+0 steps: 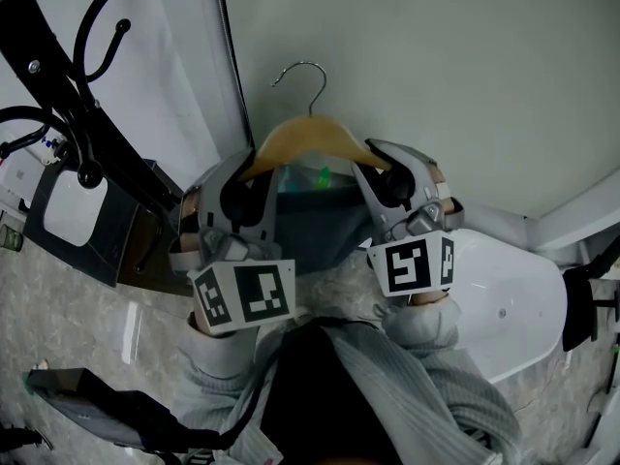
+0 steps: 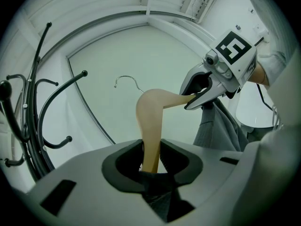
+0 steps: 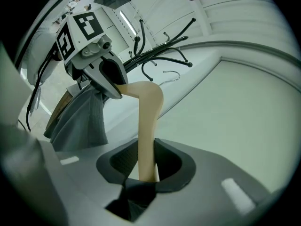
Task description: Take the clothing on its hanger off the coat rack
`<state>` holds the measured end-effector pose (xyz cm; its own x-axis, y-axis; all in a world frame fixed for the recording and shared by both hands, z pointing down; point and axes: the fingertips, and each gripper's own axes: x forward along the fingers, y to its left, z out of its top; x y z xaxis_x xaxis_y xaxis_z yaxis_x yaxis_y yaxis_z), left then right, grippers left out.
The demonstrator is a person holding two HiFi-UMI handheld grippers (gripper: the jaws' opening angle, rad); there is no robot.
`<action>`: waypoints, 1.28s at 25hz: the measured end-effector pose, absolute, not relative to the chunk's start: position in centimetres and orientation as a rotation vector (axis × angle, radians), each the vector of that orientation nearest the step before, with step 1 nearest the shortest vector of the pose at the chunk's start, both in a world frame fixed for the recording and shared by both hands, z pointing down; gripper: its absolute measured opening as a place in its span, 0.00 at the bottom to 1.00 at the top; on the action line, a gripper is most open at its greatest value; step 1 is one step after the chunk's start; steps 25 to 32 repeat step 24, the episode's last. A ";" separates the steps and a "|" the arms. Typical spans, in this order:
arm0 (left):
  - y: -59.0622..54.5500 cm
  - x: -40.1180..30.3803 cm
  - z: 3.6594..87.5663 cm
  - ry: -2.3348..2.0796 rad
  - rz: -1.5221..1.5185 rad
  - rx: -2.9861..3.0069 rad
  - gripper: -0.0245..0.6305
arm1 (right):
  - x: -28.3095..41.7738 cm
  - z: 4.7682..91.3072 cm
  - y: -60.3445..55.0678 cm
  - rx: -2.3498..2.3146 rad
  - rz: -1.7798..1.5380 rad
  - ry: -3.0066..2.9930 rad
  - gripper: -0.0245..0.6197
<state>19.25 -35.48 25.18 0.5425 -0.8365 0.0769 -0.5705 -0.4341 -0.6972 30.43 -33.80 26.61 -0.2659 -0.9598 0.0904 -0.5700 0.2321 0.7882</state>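
Clothing (image 1: 325,223) on its hanger (image 1: 310,139) is being held out in open air, hook (image 1: 302,77) resting on nothing, with the rack (image 1: 73,100) off to the left in the head view, near but not being touched. One wooden shoulder is being clamped by the left gripper (image 1: 242,177), the other by the right gripper (image 1: 392,174); in both gripper views the jaws are being pressed onto the wood, with grey fabric bunched right under them

What could be going wrong from here, as a guess:
- the hook is being left free, so if it's being swung toward the rack's curved prongs (image 1: 102,13) it could get snagged
- the hanger is being carried by two separate grips, so if the hands are being moved unevenly the wood could be levered out of one set of jaws
- the clothing is only being draped, so a tilt could let it slide off a shoulder
- its lower part is being hidden below, so a caught hem could be missed
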 end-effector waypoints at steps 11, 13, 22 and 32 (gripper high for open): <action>-35.4 19.2 25.2 1.144 -0.582 -2.136 0.21 | 30.4 26.9 -34.0 1.391 -0.860 -1.952 0.19; -35.3 19.2 25.2 1.149 -0.581 -2.136 0.21 | 30.4 26.8 -33.9 1.389 -0.864 -1.953 0.19; -34.7 19.1 25.2 1.154 -0.574 -2.138 0.21 | 30.3 26.7 -33.4 1.387 -0.881 -1.952 0.19; -34.7 19.0 25.3 1.156 -0.574 -2.138 0.21 | 30.3 26.7 -33.3 1.385 -0.883 -1.952 0.19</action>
